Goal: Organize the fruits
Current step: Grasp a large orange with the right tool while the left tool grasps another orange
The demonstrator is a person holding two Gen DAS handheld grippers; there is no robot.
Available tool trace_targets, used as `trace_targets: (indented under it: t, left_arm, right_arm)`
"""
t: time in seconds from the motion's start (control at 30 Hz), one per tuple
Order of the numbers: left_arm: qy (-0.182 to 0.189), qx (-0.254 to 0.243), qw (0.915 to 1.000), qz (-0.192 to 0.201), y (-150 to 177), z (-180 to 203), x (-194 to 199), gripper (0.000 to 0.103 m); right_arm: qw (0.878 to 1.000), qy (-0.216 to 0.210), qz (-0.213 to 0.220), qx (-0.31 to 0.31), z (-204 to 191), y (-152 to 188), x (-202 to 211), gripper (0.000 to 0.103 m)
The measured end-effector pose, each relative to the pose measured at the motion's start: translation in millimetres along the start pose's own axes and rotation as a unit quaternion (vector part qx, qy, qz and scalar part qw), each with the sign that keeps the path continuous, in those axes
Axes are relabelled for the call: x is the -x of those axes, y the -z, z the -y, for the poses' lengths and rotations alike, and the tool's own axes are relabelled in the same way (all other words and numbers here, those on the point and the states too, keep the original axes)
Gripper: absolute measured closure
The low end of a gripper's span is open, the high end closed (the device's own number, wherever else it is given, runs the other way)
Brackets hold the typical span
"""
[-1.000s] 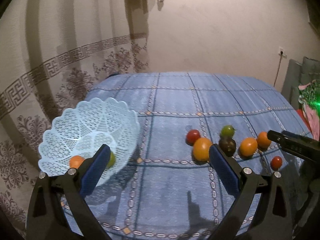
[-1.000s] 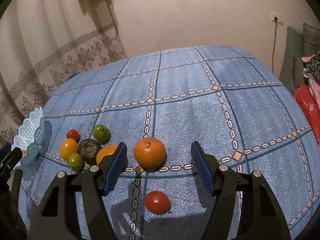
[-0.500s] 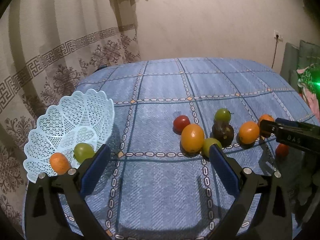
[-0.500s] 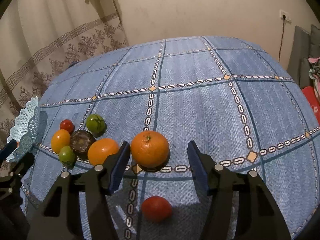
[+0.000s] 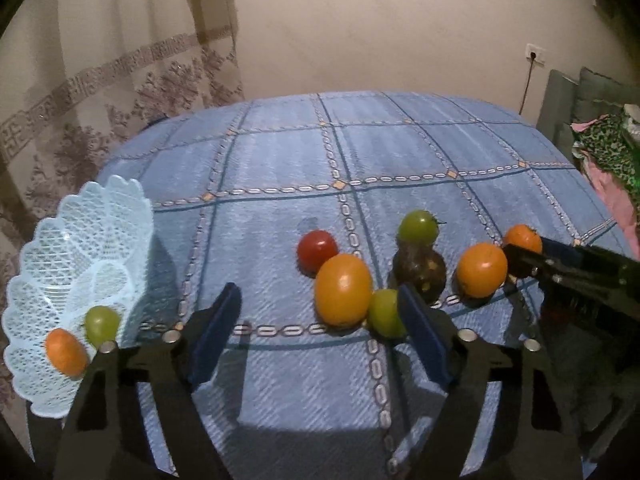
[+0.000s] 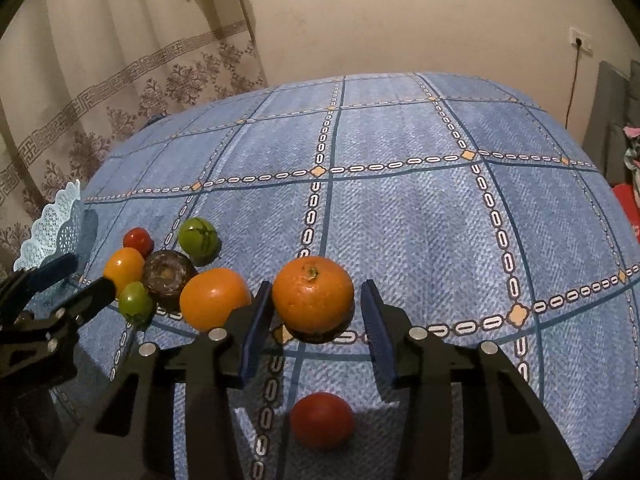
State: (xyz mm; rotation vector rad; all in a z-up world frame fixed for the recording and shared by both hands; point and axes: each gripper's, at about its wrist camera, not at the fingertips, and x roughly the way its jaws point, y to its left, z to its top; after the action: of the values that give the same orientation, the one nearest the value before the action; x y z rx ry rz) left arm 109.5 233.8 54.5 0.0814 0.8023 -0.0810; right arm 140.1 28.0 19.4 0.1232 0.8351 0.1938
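Both tools wide open, empty; orange [image 6: 313,298] between right tool [image 6: 316,334] fingers, untouched.

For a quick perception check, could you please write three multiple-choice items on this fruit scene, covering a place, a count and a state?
1. Where is the basket?
A. at the table's left edge
B. mid-table
C. on the floor

2. How many fruits lie in the basket?
A. none
B. two
C. five

3. The right gripper is
A. shut on a tomato
B. open around the stemmed orange
C. out of view

Answers:
1 A, it stands at the left rim of the blue cloth.
2 B, an orange fruit and a green fruit.
3 B, gaps show on both sides.
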Motion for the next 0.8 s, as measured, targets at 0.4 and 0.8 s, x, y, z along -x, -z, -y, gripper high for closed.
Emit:
trace_targets:
  t: [0.4,0.8]
  left_arm:
    - [0.039,0.043,0.9978,-0.033,-11.3,-3.0,-27.6,0.039]
    - [0.072,0.101,0.9915,-0.039,-5.4,-28.4,-30.5,0.043]
  right_arm:
    - [1.0,-0.002,0.002,-0.002,-1.1,2.8,1.3,0.058]
    - [1.0,-0.005,0.004,-0.006,1.8,3.8,2.2,0.058]
